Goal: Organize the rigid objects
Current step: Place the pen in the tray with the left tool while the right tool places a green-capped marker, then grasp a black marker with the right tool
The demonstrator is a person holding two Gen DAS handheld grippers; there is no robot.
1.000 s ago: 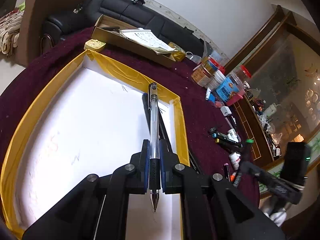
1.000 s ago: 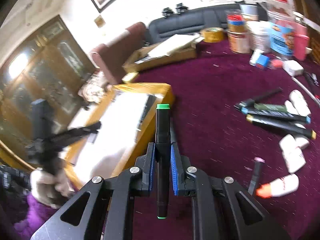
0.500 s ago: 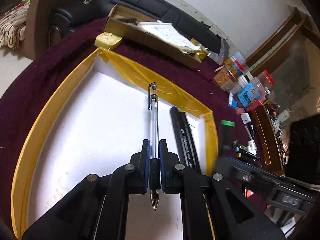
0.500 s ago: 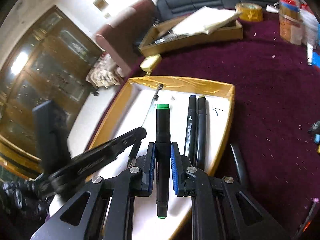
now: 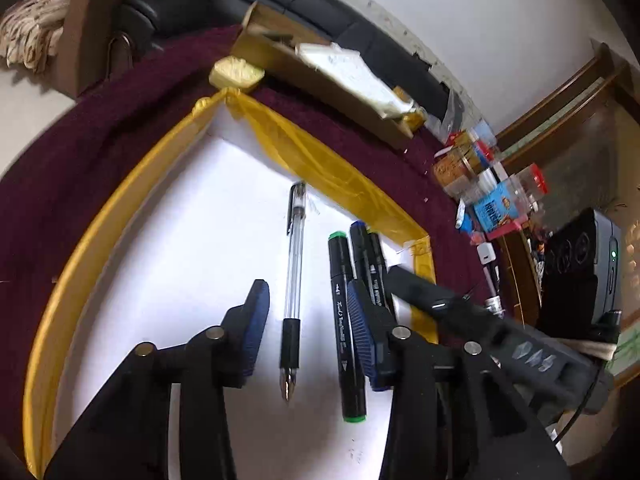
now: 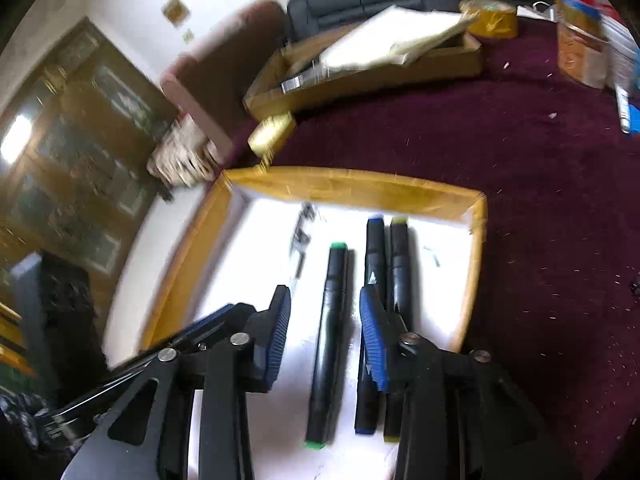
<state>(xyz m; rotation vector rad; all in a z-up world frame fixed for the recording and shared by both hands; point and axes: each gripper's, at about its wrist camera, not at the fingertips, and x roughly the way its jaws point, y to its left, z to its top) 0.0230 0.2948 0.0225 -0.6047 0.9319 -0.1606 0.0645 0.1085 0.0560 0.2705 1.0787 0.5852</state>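
1. My left gripper point(image 5: 308, 332) is spread wide, with the pen point(image 5: 293, 280) lying loose between its fingers on the white floor of the tray point(image 5: 100, 216). Nothing is pinched.
2. My right gripper point(image 6: 324, 336) is likewise spread. The green marker point(image 6: 328, 340) lies flat between its fingers, apart from both pads as far as I can judge.
3. The blue marker point(image 6: 370, 320) and yellow marker point(image 6: 398, 280) lie side by side just right of the green one, and appear to touch each other. All four items point the same way, toward the tray's far wall.
4. Risk: my right gripper's right finger sits over the blue marker. If I pull back at a slant, that pad could drag it and break up the row.
5. Risk: the two grippers are crowded together over the tray; my left gripper's right finger is just beside the green marker. Careless withdrawal could knock tool against tool, or roll the marker.
6. Risk: the pen is round and would likely roll if nudged by the left pad.
7. The right view is motion-blurred, so the pen's exact lie is unclear there.
8. More items remain on the cloth point(image 6: 540, 200).
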